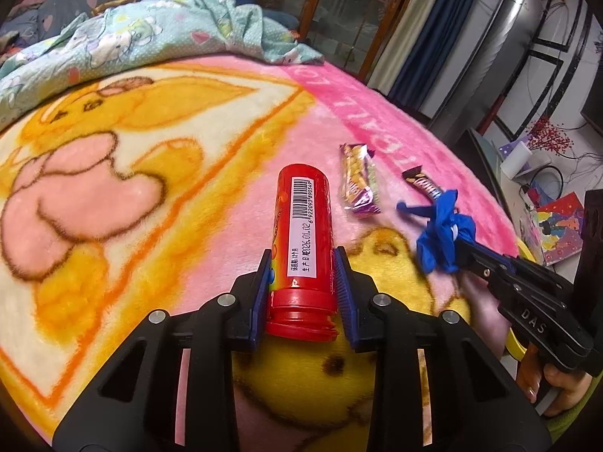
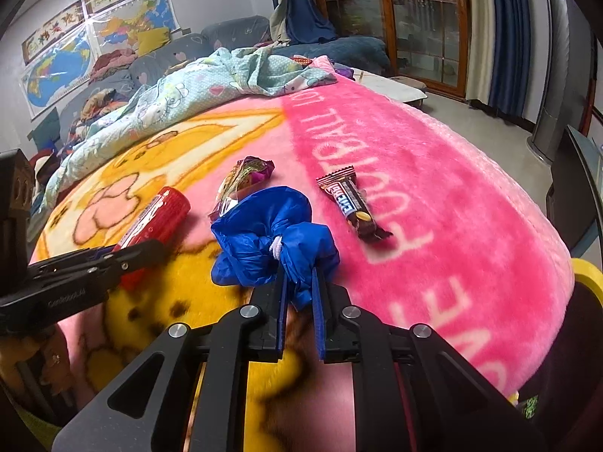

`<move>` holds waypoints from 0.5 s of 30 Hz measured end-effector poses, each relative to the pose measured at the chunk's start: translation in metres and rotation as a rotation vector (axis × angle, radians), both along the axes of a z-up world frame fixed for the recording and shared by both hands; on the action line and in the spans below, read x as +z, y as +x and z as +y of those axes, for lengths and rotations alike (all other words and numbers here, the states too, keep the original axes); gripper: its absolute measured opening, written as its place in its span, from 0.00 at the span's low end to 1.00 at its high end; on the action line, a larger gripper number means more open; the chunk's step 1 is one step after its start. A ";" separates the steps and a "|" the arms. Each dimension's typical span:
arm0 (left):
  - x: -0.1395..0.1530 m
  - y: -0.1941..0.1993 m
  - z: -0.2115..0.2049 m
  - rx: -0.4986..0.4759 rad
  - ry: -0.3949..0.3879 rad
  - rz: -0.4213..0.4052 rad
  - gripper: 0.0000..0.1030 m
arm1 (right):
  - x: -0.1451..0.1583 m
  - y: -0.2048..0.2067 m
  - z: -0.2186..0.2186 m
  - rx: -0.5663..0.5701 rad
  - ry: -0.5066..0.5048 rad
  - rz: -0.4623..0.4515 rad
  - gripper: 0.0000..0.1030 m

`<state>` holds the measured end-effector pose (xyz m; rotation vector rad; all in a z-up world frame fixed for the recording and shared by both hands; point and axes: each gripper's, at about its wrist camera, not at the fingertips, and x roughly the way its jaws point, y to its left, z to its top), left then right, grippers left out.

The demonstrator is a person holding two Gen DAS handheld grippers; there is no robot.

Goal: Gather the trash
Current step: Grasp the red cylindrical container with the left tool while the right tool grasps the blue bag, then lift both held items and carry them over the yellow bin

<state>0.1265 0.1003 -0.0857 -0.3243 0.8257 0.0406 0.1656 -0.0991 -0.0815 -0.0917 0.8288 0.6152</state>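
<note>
A red cylindrical tube with a barcode label lies lengthwise between the blue pads of my left gripper, which is shut on its lower half. The pads press both of its sides. My right gripper is shut on a crumpled blue plastic bag just above the blanket. From the left wrist view that bag hangs at the tip of the right gripper. A purple and yellow snack wrapper and a brown chocolate bar wrapper lie loose beyond the bag.
Everything lies on a plush pink and yellow cartoon blanket on a bed. A bunched light-green quilt lies at the far side. A yellow rim shows at the bed's right edge. Beyond it are the floor and furniture.
</note>
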 end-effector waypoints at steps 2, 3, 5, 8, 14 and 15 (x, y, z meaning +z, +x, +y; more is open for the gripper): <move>0.006 -0.003 -0.004 -0.005 0.011 -0.031 0.24 | 0.004 -0.004 -0.006 -0.008 0.008 0.000 0.11; 0.009 -0.004 -0.005 -0.008 0.014 -0.041 0.24 | 0.005 -0.005 -0.008 -0.011 0.010 0.001 0.11; 0.015 -0.006 -0.010 -0.018 0.011 -0.067 0.24 | 0.010 -0.008 -0.015 -0.022 0.012 -0.005 0.11; 0.023 -0.009 -0.018 -0.039 -0.001 -0.095 0.24 | 0.017 -0.012 -0.022 -0.035 0.010 -0.024 0.11; 0.038 -0.015 -0.042 -0.091 0.004 -0.141 0.24 | 0.026 -0.016 -0.041 -0.060 0.000 -0.040 0.11; 0.041 -0.015 -0.046 -0.100 0.006 -0.148 0.24 | 0.027 -0.016 -0.046 -0.068 -0.002 -0.041 0.11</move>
